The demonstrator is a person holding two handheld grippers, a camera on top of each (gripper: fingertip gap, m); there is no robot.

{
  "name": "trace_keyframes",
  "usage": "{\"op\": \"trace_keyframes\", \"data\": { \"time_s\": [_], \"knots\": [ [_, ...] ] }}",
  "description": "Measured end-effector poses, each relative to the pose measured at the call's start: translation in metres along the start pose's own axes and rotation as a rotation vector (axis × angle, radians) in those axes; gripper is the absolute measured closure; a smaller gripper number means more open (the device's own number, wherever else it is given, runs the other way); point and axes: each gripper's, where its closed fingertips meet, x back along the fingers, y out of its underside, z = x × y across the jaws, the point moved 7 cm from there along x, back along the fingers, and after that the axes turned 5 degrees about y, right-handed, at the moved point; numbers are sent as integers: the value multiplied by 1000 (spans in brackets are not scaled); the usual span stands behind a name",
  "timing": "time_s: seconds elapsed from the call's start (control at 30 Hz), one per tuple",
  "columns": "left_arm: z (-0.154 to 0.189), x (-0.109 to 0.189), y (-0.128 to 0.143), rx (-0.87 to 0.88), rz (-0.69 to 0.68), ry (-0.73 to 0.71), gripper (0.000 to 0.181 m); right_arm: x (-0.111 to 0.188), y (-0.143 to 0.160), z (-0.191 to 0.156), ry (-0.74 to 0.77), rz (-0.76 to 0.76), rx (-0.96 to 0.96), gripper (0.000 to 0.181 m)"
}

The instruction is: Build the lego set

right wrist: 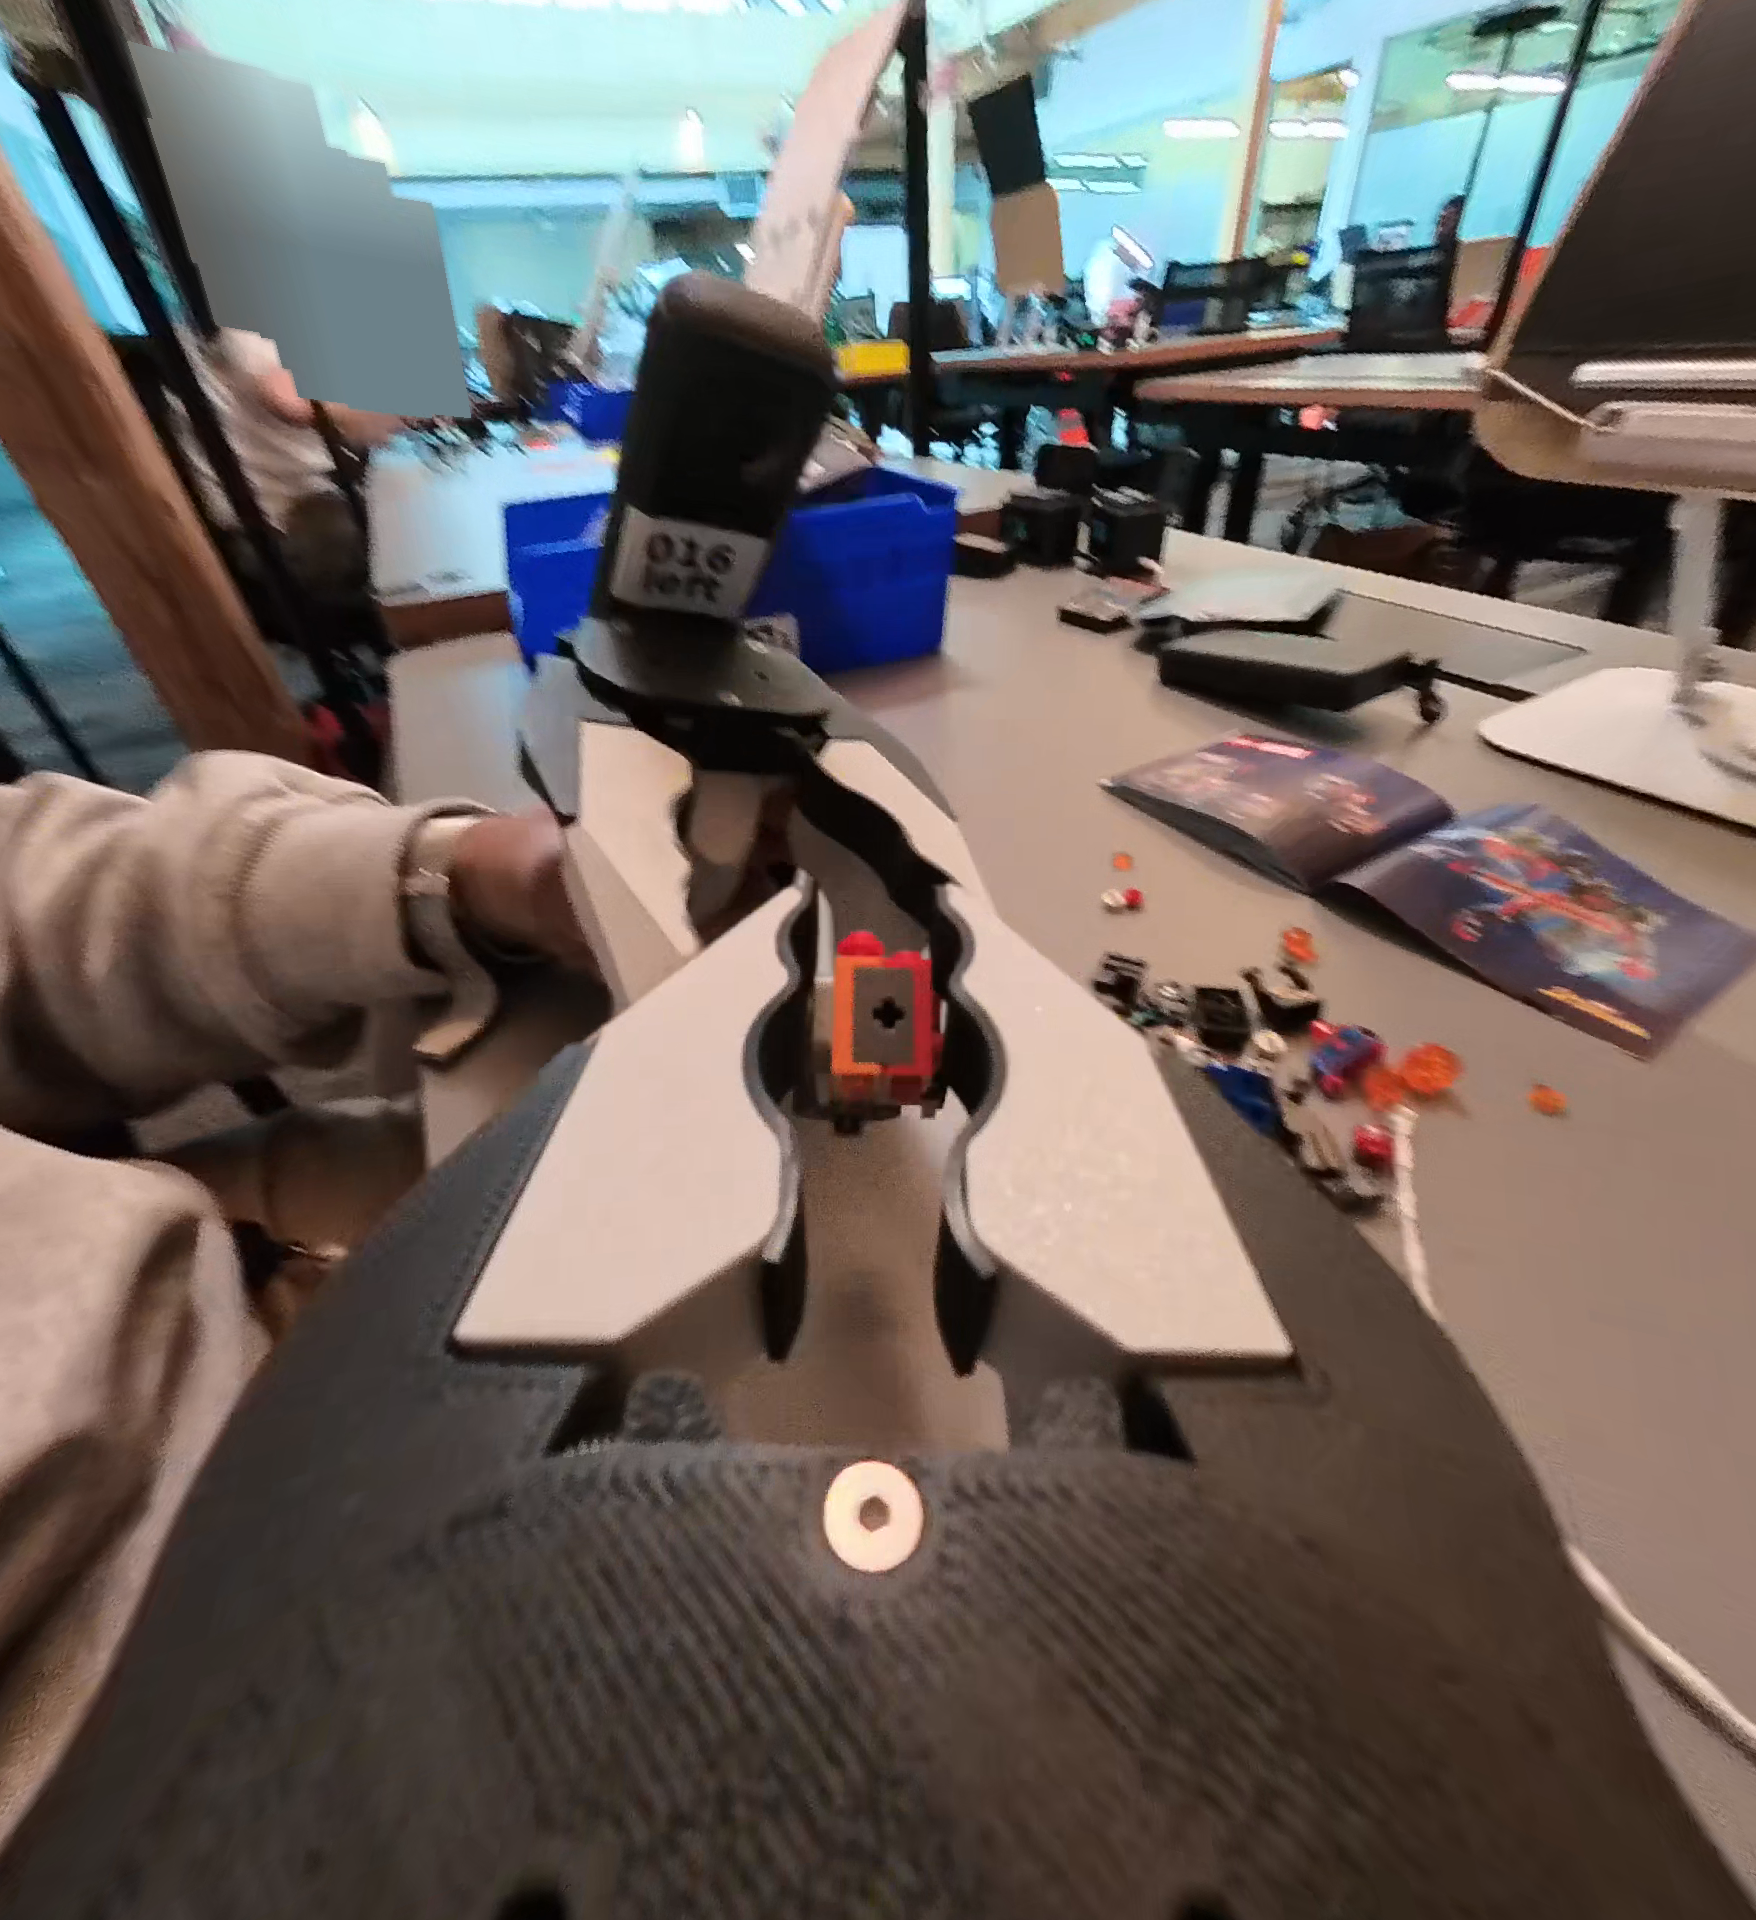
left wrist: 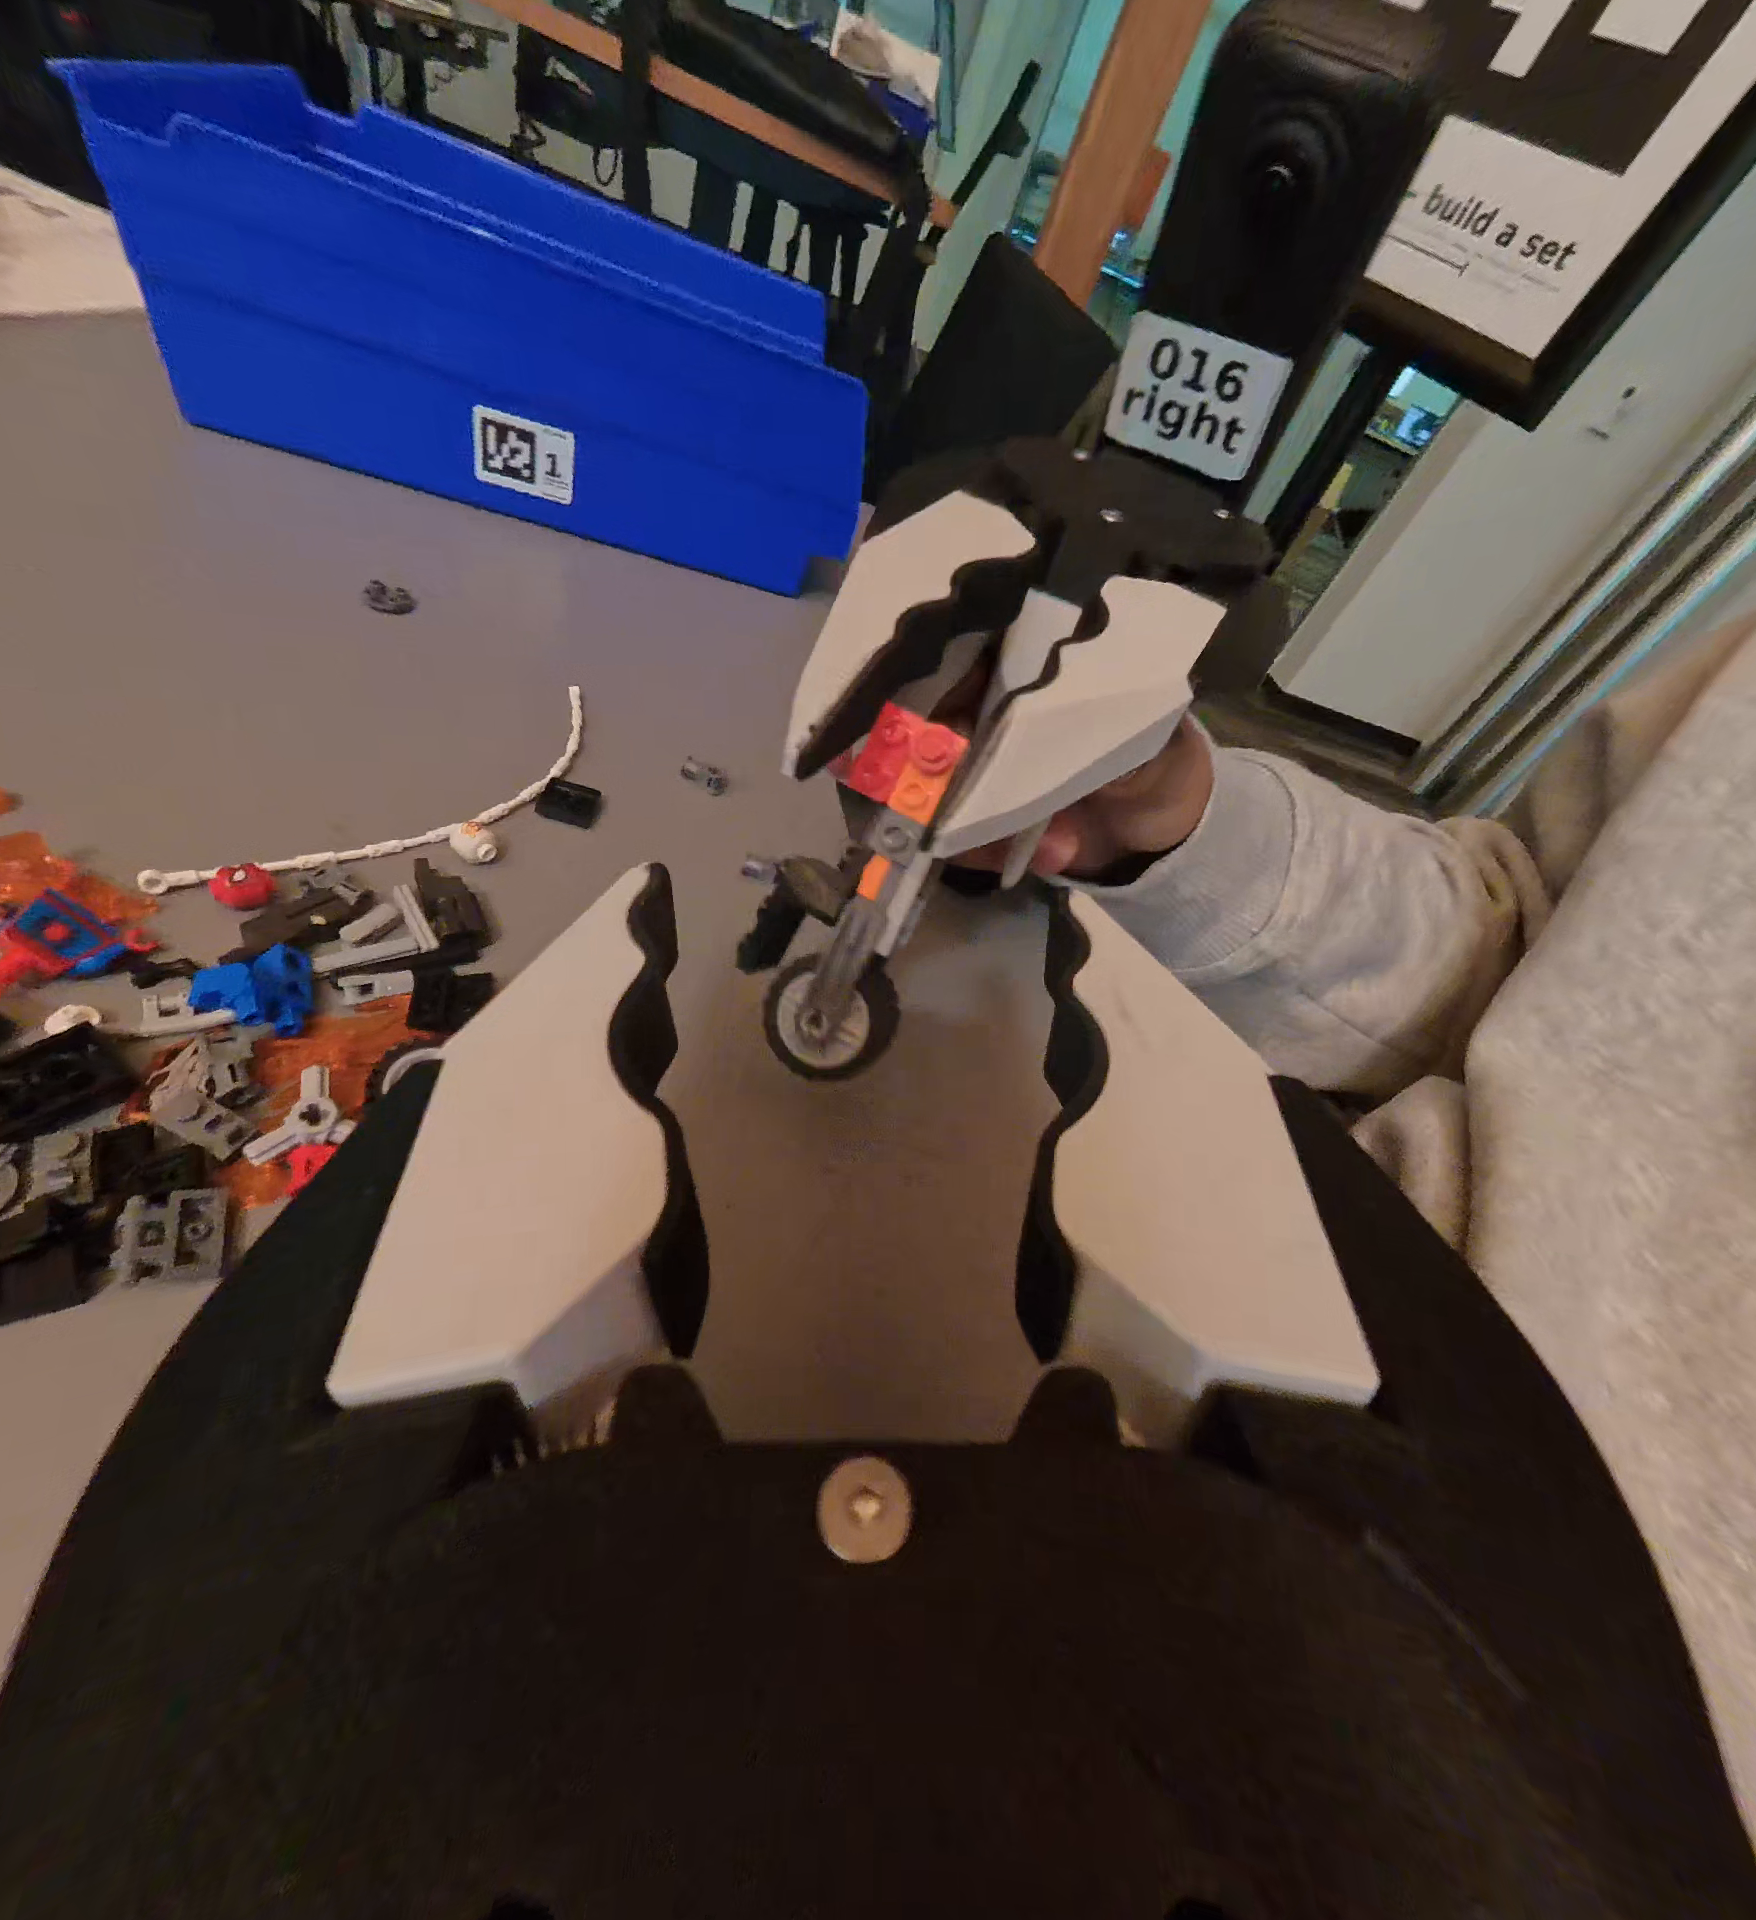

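Right tool [right wrist: 872, 1023] clamped on brick motorcycle [left wrist: 858, 873]; left tool [left wrist: 858, 914] spread wide, empty, just beside its wheel [left wrist: 830, 1020].

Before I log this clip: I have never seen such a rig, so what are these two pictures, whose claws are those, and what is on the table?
No robot here: a person holds a two-finger gripper in each hand, each with a camera looking along its fingers. The left wrist view shows the left gripper up close, open and empty. Beyond it is the right gripper, shut on a small brick-built motorbike by its red and orange top; its front wheel hangs down near the grey table. The right wrist view looks back the other way: the same bike sits between that gripper's own fingers, with the left gripper behind it. On the table lie a pile of loose bricks, a white chain, a blue bin and an open booklet.
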Motion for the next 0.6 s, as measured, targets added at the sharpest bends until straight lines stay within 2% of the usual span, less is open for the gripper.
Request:
{"op": "trace_keyframes", "data": {
  "time_s": [0.07, 0.1, 0.13, 0.17, 0.23, 0.33, 0.43, 0.6],
  "knots": [
    [3, -1, 0, -10, 3, 18, 116, -4, -1, -7, -59, 24, -31, 162],
    [5, -2, 0, -20, -6, 29, 125, -6, -1, -10, -78, 29, -41, 162],
    [8, -3, 1, -36, -19, 47, 144, -7, -1, -11, -93, 33, -47, 162],
    [11, -3, 2, -53, -32, 62, 150, -7, -1, -12, -110, 40, -52, 162],
    [12, -4, 2, -52, -29, 80, 151, -2, -4, -8, -88, 75, -63, 158],
    [11, 0, 0, -32, 3, 103, 151, 25, -23, 10, -28, 220, -111, 134],
    [13, 4, -4, -24, 51, 141, 152, 57, -35, 29, 23, 317, -150, 136],
    [14, 5, -5, -25, 63, 153, 152, 87, -45, 42, 120, 324, -101, 136]
  ]
}}
